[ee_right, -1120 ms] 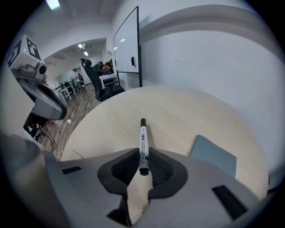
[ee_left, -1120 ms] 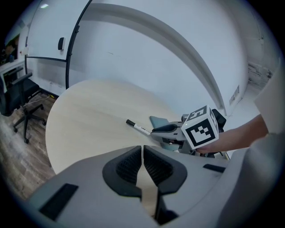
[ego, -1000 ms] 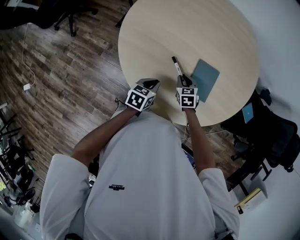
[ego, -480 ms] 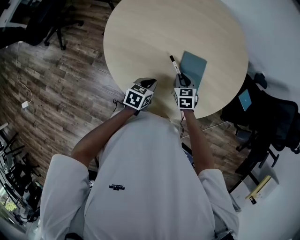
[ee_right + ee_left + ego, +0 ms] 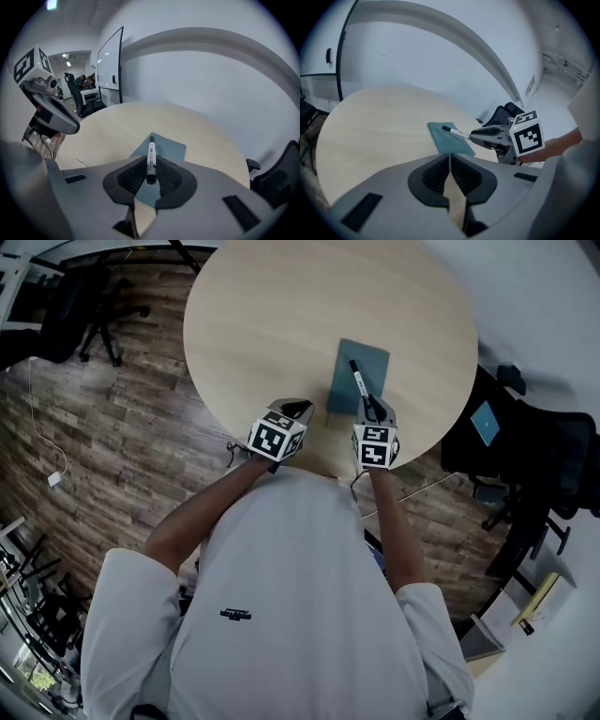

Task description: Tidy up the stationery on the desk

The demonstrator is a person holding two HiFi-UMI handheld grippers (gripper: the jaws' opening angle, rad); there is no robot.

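The notebook (image 5: 345, 381) lies flat on the round table (image 5: 281, 315), near the near edge and right of centre. The marker (image 5: 360, 383) sits between the jaws of the right gripper (image 5: 372, 412), over the notebook, pointing toward the far edge. The left gripper (image 5: 300, 409) is at the near edge, left of the notebook. An office chair (image 5: 534, 456) stands beyond the right edge.
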